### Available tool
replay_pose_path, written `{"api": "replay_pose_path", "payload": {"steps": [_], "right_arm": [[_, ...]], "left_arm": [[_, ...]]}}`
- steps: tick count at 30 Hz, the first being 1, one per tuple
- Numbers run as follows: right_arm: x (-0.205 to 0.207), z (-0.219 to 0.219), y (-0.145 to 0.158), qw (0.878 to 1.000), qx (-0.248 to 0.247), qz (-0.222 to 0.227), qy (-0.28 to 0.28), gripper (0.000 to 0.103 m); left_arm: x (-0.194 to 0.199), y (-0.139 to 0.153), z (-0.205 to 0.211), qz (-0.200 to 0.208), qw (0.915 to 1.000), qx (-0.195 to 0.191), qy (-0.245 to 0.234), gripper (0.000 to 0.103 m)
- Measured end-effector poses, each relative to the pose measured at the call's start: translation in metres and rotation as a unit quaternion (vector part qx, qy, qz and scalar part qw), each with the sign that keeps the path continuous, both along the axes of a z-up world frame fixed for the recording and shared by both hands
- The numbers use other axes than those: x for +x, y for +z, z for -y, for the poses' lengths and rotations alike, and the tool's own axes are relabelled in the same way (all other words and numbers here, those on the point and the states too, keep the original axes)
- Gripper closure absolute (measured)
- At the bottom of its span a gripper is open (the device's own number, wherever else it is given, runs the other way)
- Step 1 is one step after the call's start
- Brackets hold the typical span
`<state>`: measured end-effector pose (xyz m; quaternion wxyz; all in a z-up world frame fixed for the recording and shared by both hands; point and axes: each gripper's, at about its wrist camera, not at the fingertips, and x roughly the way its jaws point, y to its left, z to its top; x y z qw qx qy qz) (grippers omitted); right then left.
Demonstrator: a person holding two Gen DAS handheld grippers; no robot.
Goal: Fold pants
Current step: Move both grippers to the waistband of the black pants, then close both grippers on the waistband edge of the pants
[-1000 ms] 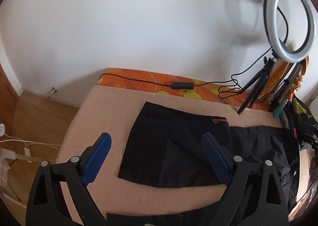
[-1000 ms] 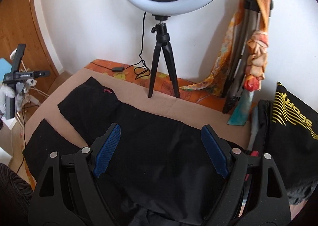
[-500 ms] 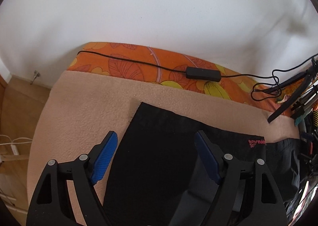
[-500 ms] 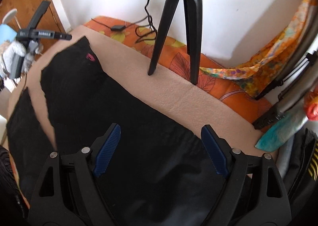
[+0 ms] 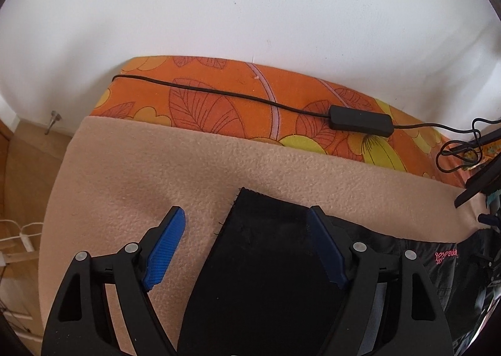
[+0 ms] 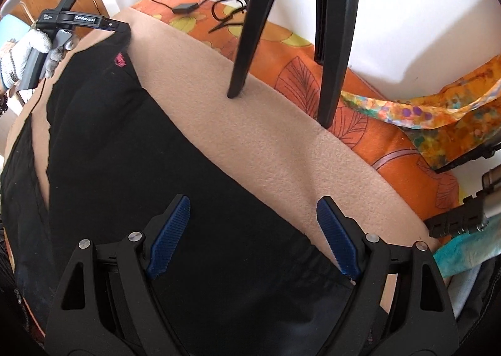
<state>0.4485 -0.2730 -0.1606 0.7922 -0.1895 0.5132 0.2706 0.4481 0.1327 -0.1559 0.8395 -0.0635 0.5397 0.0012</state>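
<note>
Black pants (image 6: pixel 131 174) lie flat on a beige fleece blanket (image 6: pixel 250 136). In the left wrist view the far corner of one pant leg's hem (image 5: pixel 269 249) lies between my open left gripper's (image 5: pixel 247 230) blue pads, with a pink logo (image 5: pixel 446 257) to the right. My right gripper (image 6: pixel 253 221) is open low over the waistband end, near the pants' far edge. The left gripper also shows in the right wrist view (image 6: pixel 116 27), at the hem corner, held by a gloved hand (image 6: pixel 25 55).
A tripod's black legs (image 6: pixel 250 27) stand on the blanket just beyond the pants. A black cable with an inline box (image 5: pixel 360 126) runs along the orange floral cover (image 5: pixel 219 99) by the white wall. Colourful cloth (image 6: pixel 438 115) and other items crowd the right.
Both grippers have moved forward and down, close to the pants. The left now frames the leg's hem corner; the right sits over the waistband edge. Both stayed open.
</note>
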Motion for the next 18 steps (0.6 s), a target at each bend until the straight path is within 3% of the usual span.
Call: {"api": "replay_pose_path", "payload": {"steps": [6,8,10,15,16,18], "right_arm": [[-0.002,0.006,-0.002,1.0,0.003,-0.009,0.011,0.017],[-0.003,0.008,-0.002,1.0,0.003,-0.009,0.008,0.017],[-0.005,0.004,-0.002,1.0,0.001,-0.009,0.002,0.018],[-0.021,-0.011,0.001,1.0,-0.007,-0.009,0.021,0.054],[-0.027,-0.015,0.0,0.999,-0.014,-0.005,0.029,0.058],[-0.036,-0.018,0.001,0.999,-0.024,0.001,0.042,0.078]], "left_arm": [[0.002,-0.002,0.001,0.016,0.9997,0.013,-0.009,0.027],[0.001,0.0,0.002,0.025,0.9995,0.014,-0.015,0.038],[-0.001,0.004,0.006,0.037,0.9989,0.009,-0.027,0.065],[-0.006,0.01,0.006,0.05,0.9983,0.016,-0.026,0.076],[-0.009,0.01,0.005,0.055,0.9981,0.011,-0.025,0.081],[-0.013,0.012,-0.005,0.059,0.9981,0.011,-0.012,0.1]]}}
